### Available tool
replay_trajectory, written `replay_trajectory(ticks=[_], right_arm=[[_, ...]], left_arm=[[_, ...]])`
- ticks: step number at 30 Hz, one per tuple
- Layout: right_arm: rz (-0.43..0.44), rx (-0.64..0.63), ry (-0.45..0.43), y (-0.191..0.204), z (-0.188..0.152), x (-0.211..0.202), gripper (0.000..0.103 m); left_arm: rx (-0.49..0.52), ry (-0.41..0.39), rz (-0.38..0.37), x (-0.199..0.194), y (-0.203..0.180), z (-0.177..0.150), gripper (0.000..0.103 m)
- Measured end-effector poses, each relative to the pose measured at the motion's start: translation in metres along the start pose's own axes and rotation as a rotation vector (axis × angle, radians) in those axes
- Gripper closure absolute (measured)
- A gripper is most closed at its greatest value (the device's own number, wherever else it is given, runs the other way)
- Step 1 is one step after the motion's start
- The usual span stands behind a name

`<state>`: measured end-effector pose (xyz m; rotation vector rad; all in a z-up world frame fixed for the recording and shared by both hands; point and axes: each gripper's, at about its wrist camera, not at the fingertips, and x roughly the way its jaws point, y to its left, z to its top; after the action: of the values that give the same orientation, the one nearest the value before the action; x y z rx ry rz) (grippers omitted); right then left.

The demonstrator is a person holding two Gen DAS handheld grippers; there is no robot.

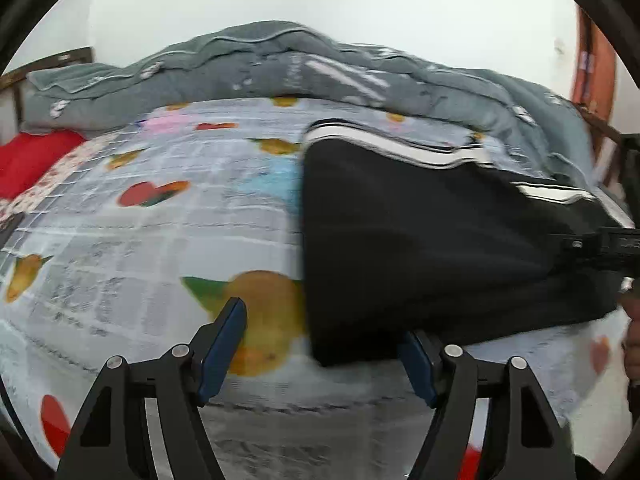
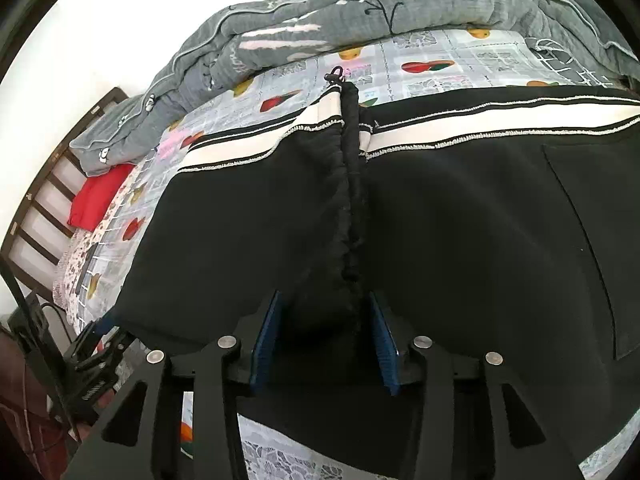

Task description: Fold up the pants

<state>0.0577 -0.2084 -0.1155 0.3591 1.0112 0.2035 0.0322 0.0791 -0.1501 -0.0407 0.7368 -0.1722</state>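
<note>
The black pants (image 1: 420,240) with white side stripes lie folded on the fruit-print bedsheet (image 1: 140,240). My left gripper (image 1: 324,344) is open and empty, just at the near left corner of the pants; its right finger sits under the cloth's edge. In the right wrist view the pants (image 2: 460,220) fill the frame, with the gathered waistband running up the middle. My right gripper (image 2: 326,320) has its blue pads on either side of the bunched waistband fold and grips it. The right gripper also shows at the right edge of the left wrist view (image 1: 608,248).
A grey quilt (image 1: 280,68) is piled along the far side of the bed, also in the right wrist view (image 2: 320,28). A red pillow (image 1: 32,160) lies at the far left by the wooden headboard (image 2: 44,200). A white wall stands behind.
</note>
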Motion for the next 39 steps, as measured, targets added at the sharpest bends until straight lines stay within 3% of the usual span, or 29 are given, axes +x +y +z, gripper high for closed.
replay_trajectory(ticks=[4, 6, 7, 11, 14, 17, 19, 23, 30, 31, 32, 34, 37, 39], right_arm=[[0.005, 0.006, -0.033, 0.004, 0.000, 0.009, 0.051], [-0.030, -0.057, -0.054, 0.012, 0.001, 0.013, 0.073], [-0.032, -0.092, -0.058, 0.015, 0.002, 0.014, 0.079], [0.035, -0.080, -0.183, 0.003, 0.006, -0.023, 0.083], [-0.015, -0.053, -0.201, -0.012, 0.006, -0.032, 0.083], [0.003, -0.006, -0.071, -0.031, -0.002, -0.005, 0.080], [0.002, -0.028, -0.093, -0.031, -0.005, -0.014, 0.077], [-0.018, -0.049, -0.105, -0.031, -0.014, -0.035, 0.059], [0.004, -0.090, -0.105, -0.030, -0.035, -0.033, 0.058], [-0.005, -0.088, -0.110, -0.031, -0.037, -0.033, 0.064], [-0.013, -0.093, -0.119, -0.029, -0.036, -0.031, 0.083], [-0.017, -0.105, -0.122, -0.027, -0.035, -0.033, 0.086], [0.098, -0.069, -0.177, -0.034, -0.036, -0.058, 0.088], [0.111, -0.067, -0.164, -0.036, -0.043, -0.061, 0.088]], left_arm=[[-0.054, 0.002, -0.011, -0.001, 0.014, 0.003, 0.030], [-0.030, 0.003, 0.026, 0.000, 0.012, 0.003, 0.029], [-0.025, 0.002, 0.035, -0.001, 0.010, 0.002, 0.029], [-0.033, 0.004, 0.021, -0.004, 0.010, 0.002, 0.028], [-0.024, 0.002, 0.018, -0.006, 0.008, 0.000, 0.026], [-0.035, 0.003, 0.026, -0.004, 0.008, 0.000, 0.026], [-0.028, 0.007, 0.037, -0.004, 0.007, 0.000, 0.026], [-0.022, 0.009, 0.052, -0.003, 0.006, -0.001, 0.024], [-0.033, 0.010, 0.057, -0.002, 0.007, -0.001, 0.022], [-0.033, 0.011, 0.058, -0.002, 0.007, 0.000, 0.022], [-0.033, 0.012, 0.058, -0.002, 0.007, 0.000, 0.022], [-0.042, 0.004, 0.048, -0.004, 0.007, 0.000, 0.022], [-0.055, 0.001, 0.038, -0.006, 0.013, 0.000, 0.022], [-0.046, 0.001, 0.035, -0.005, 0.013, -0.002, 0.022]])
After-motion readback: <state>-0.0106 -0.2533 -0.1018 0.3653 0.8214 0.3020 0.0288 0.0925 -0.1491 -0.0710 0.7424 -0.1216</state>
